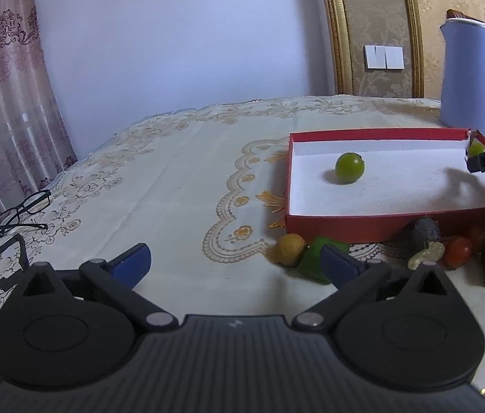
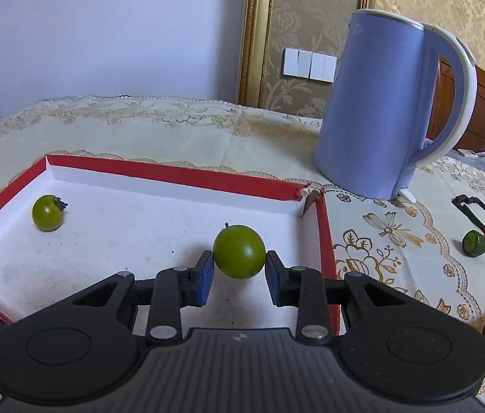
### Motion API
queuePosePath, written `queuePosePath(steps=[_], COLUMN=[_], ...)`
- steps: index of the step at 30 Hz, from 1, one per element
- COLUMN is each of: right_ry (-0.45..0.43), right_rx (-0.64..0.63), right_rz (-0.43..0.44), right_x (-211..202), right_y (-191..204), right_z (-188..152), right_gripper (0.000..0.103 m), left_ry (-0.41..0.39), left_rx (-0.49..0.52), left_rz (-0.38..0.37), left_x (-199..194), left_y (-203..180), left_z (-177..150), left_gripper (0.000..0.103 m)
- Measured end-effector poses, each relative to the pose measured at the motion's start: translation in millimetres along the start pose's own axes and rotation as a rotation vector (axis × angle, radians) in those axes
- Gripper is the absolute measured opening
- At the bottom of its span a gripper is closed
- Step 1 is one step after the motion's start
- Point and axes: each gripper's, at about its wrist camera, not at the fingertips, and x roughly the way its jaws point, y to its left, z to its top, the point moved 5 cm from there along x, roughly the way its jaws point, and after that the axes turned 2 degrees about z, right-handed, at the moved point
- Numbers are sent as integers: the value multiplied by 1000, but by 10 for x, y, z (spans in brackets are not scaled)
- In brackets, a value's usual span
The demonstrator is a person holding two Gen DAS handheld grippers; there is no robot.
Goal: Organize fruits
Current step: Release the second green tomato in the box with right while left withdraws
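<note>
Right wrist view: right tool (image 2: 239, 270) clamps a smooth round green tomato (image 2: 239, 252) over the red cardboard box (image 2: 180, 175); left tool (image 1: 235, 261) gapes empty.

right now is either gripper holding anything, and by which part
The right gripper pinches a round green tomato by its two sides, above the red box. The left gripper is open and empty.

A red box (image 2: 180, 173) with a white inside holds two green tomatoes (image 2: 48, 212). Behind the box stands a pale blue kettle (image 2: 376, 110); under it lies a cream tablecloth (image 1: 159, 172) with gold floral embroidery. The gripper pads (image 2: 205, 280) are blue.
</note>
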Motion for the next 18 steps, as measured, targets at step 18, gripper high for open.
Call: queuePosePath(steps=[18], right_ry=[-82], right_rx=[-9], right_rz=[-17], right_x=[-300], right_y=[30], right_z=[0], right_gripper=[60], left_ry=[2], left_rx=[9], left_rz=[37], left_x=[3], left_y=[39], left_z=[7], left_gripper=[103])
